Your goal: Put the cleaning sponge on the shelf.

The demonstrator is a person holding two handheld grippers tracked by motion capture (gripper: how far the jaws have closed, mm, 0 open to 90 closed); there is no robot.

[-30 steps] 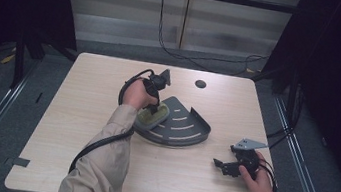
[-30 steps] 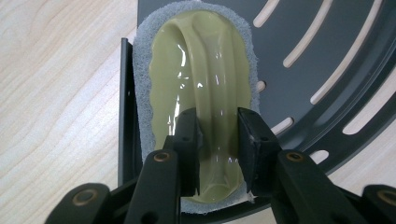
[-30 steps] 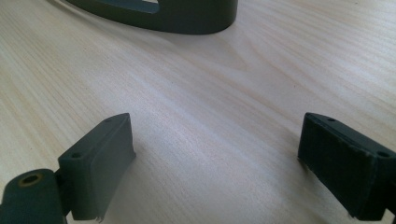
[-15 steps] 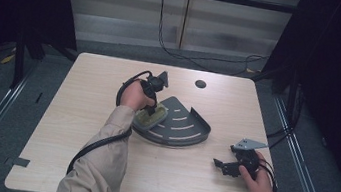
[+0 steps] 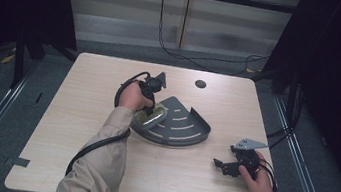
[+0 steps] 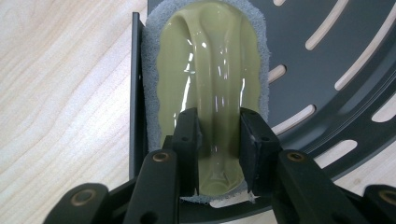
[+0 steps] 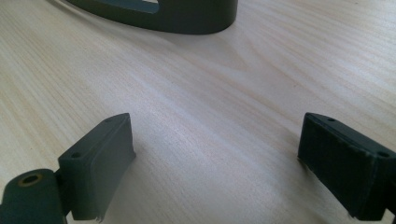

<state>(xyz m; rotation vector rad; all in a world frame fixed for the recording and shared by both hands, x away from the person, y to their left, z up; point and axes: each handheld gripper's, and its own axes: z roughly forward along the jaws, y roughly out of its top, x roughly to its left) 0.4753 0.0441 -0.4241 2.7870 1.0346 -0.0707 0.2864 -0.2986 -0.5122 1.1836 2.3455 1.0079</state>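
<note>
High view: pale wooden counter [image 5: 73,163] carrying a dark grey quarter-round slotted metal corner shelf [image 5: 182,125] near its middle. Left gripper [image 5: 152,109] angled down onto the shelf's left straight edge, clamped on a pale green plastic-handled scrubber with a grey scouring pad [image 5: 147,118], which lies flat on the shelf floor against that edge wall; held low and pressed flat, most likely so the pad meets the metal for scrubbing. Right gripper [image 5: 219,164] resting on the counter well apart from the shelf, toward the near right corner, pointing left toward it; parked, probably, to stay out of the scrubbing arm's way, and not steadying the shelf.

Left gripper view: two black fingers [image 6: 189,140] closed on the raised glossy ridge of the green handle [image 6: 212,70], one on each side, pinching the narrow spine rather than the broad body, which gives a firm hold without touching the pad. Grey pad [image 6: 149,70] fringing the handle, tucked against the shelf's upright wall [image 6: 135,84]; long slots [image 6: 327,28] off to the right.

Right gripper view: fingers [image 7: 100,158] spread wide with nothing between them, bare wood [image 7: 215,121] below, the shelf's curved rim [image 7: 187,18] far ahead.
</note>
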